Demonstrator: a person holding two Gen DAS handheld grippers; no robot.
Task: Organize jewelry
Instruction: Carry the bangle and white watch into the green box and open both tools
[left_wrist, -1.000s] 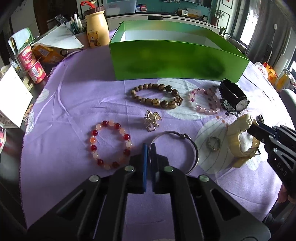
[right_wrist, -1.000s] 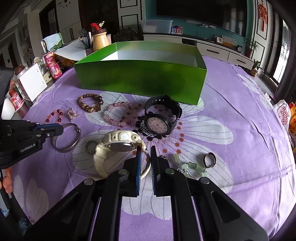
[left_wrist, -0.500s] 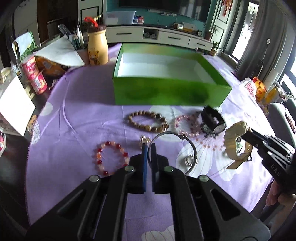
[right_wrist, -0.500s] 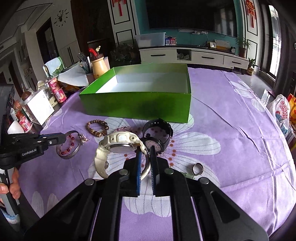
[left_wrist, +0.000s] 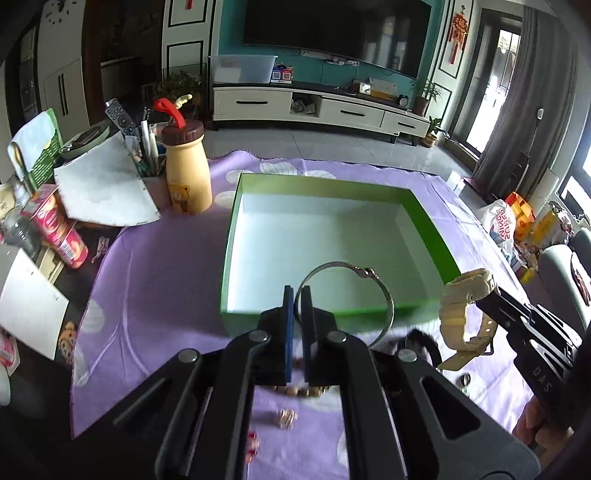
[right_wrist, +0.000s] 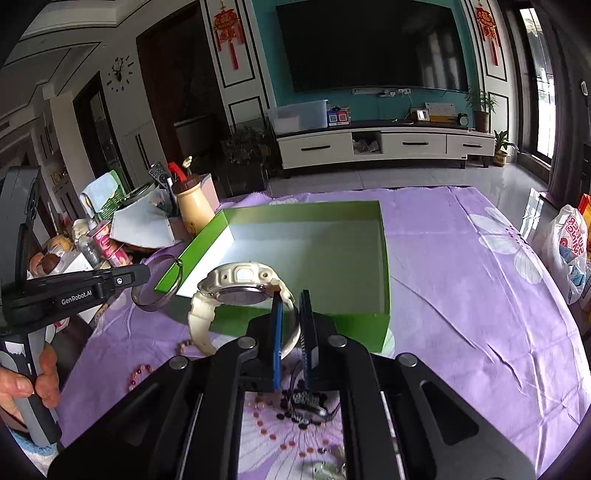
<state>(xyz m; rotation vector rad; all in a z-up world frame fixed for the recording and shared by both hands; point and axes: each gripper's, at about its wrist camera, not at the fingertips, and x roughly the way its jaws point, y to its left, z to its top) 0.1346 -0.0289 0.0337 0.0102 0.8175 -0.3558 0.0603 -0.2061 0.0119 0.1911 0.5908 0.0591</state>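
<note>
My left gripper is shut on a silver bangle and holds it in the air at the near wall of the open green box. My right gripper is shut on the strap of a cream watch, held above the box's near edge. In the left wrist view the cream watch hangs at the right in the right gripper. The left gripper and bangle show at the left of the right wrist view. The box is empty inside.
On the purple cloth below lie a wooden bead bracelet, a small brooch, red beads, a black watch and a ring. A yellow bottle, cans and papers crowd the far left.
Both grippers have risen and moved forward to the green box, carrying the bangle and the cream watch off the cloth. The other jewelry has dropped below the fingers in view.
</note>
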